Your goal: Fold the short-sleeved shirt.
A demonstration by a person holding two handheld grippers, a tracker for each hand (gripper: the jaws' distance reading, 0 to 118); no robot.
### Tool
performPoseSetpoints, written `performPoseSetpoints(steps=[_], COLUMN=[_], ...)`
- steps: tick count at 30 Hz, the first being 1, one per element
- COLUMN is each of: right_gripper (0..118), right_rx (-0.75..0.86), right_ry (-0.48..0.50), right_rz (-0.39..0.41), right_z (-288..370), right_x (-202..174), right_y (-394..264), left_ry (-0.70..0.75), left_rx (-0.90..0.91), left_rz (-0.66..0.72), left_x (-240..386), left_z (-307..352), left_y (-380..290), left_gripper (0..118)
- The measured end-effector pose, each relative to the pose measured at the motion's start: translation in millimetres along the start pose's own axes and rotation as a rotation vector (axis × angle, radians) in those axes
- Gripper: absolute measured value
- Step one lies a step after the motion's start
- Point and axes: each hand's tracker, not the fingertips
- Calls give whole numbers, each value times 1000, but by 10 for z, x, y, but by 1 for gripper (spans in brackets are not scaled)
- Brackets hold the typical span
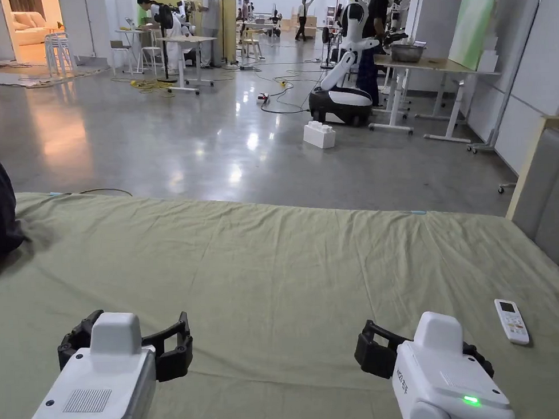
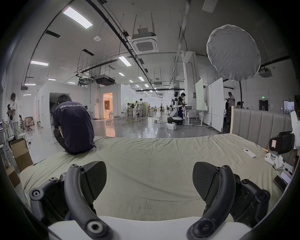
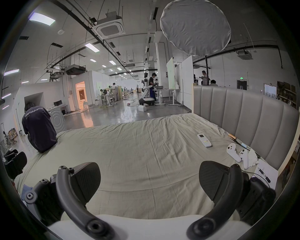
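A wrinkled pale green bed sheet [image 1: 286,264] stretches out in front of me. My left gripper [image 1: 136,327] hovers low over its near left part. Its jaws stand wide open with bare sheet between them, as the left gripper view [image 2: 149,177] also shows. My right gripper [image 1: 423,334] hovers over the near right part, open too, with nothing between its jaws [image 3: 149,177]. The two grippers are level with each other and well apart.
A white remote [image 1: 511,321] lies on the sheet at the right. Two white controllers [image 3: 233,152], a paper sheet [image 3: 266,175] and a phone [image 2: 280,183] lie by the grey padded headboard [image 3: 243,116]. A person [image 2: 73,126] sits on the bed's far left edge.
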Motion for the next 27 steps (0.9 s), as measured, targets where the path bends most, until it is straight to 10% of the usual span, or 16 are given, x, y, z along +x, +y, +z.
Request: performPoseSetpoints(steps=[27], right_gripper=[118], right_rx=[165], right_ry=[34], right_rz=[75], right_z=[-84], right_x=[76], right_y=[-27], left_ry=[-2], left_rx=[4], left_rz=[-6], left_x=[-96], left_z=[-140], left_y=[7], left_gripper=[107])
